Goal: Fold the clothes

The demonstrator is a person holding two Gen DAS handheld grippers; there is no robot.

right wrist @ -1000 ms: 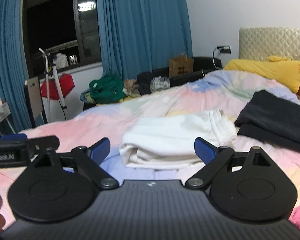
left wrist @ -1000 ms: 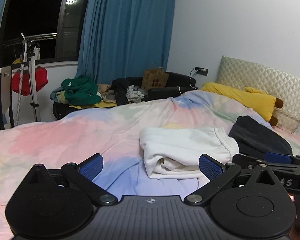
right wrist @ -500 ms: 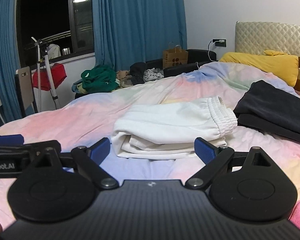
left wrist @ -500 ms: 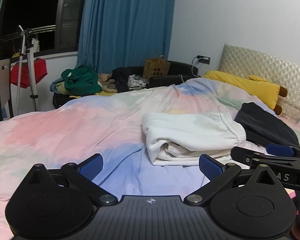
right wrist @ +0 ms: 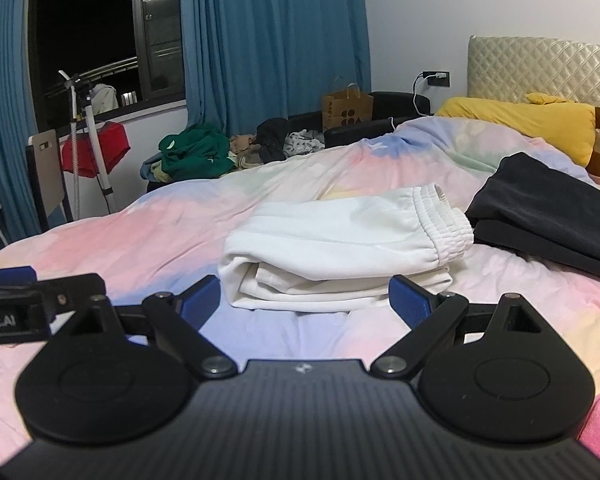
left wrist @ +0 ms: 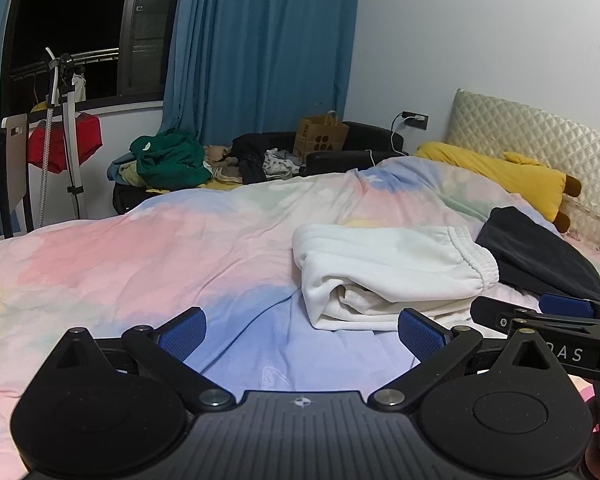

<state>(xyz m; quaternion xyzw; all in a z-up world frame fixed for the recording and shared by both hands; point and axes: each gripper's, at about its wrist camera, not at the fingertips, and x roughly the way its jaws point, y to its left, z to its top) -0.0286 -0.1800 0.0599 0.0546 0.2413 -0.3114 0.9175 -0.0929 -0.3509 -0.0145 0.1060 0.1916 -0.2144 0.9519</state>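
Sweatpants (left wrist: 388, 268), white and already folded into a thick bundle, lie on the duvet (left wrist: 140, 264) just beyond the left gripper (left wrist: 302, 326), a little right of its centre line; its blue pads are spread wide with nothing between them. Right of the bundle, touching its elastic waistband, sits a dark garment (left wrist: 540, 256), and the right gripper (left wrist: 540, 312) pokes in low at the right edge. From the right wrist, the sweatpants (right wrist: 340, 248) sit straight ahead of the right gripper (right wrist: 304, 298), whose jaws also stand apart and empty; the layered fold edges face the camera, the waistband points far right toward the dark garment (right wrist: 548, 208). The left gripper (right wrist: 12, 304) shows at the left edge. The fleece looks soft, light and floppy, so layers would likely slide apart if pinched singly; taking the whole stack at the near folded edge, or at the firmer waistband, seems safest.
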